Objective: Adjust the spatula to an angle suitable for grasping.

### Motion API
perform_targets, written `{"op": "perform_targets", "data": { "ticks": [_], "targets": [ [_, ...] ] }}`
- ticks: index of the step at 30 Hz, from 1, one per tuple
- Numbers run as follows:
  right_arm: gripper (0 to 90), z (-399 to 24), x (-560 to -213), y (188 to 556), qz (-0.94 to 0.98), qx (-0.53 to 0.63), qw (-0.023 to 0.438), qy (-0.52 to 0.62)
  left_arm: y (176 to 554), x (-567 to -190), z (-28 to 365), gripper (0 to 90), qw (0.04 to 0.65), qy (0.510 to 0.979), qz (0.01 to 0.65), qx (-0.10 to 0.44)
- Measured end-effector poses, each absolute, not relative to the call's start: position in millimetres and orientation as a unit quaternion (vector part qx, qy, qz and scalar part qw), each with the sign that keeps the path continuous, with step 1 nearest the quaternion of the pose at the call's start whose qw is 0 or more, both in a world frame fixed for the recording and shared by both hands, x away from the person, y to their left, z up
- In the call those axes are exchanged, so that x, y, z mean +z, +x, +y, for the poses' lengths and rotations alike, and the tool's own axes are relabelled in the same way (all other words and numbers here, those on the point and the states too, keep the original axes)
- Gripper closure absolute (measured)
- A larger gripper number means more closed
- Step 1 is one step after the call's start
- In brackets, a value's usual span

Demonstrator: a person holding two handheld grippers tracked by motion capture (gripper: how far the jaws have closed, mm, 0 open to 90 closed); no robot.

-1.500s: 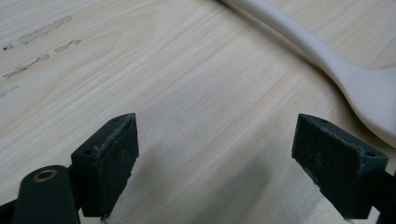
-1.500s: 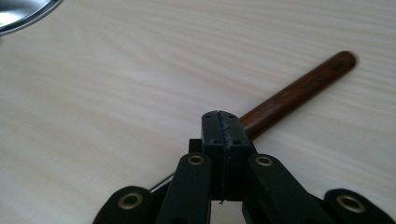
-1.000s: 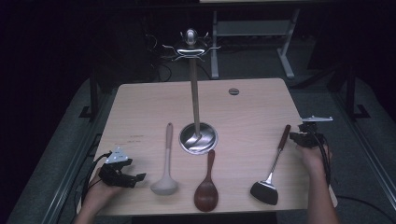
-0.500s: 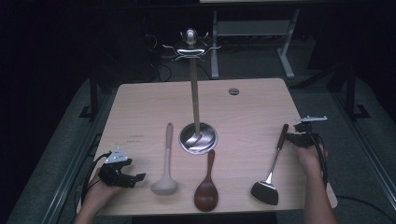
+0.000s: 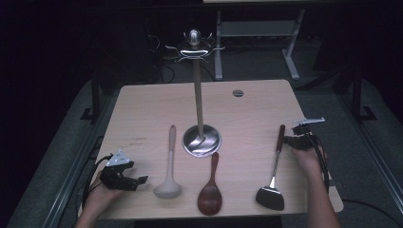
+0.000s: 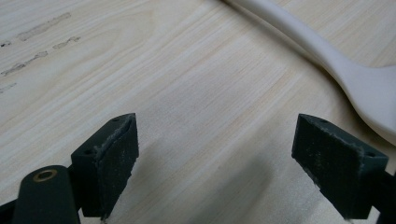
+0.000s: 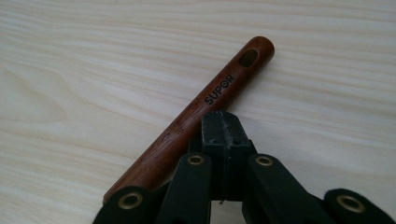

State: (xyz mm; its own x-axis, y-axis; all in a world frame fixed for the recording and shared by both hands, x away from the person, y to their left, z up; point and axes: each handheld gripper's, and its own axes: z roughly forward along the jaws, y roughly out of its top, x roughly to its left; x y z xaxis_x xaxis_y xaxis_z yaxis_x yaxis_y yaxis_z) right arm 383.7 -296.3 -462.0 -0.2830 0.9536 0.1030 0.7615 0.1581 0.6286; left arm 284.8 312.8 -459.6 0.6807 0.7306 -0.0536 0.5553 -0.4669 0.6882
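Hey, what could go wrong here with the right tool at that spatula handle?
The right tool is shut, jaws together at the spatula handle rather than around it, so it may push or roll it instead of gripping. If lifted near this end, the heavy black head could swing down toward the wooden spoon or stand.

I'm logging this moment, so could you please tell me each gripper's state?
Left gripper: open, nothing between its jaws.
Right gripper: shut, empty, tips against the spatula's wooden handle.
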Motion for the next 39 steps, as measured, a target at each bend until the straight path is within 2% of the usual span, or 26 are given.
{"op": "perform_targets", "data": {
  "ticks": [39],
  "targets": [
    [90.0,-197.0,-454.9,385.9,0.829,0.303,0.105,0.458,285.7,-458.7,314.7,14.5,0.351,0.845,0.382,0.127]
  ]
}}
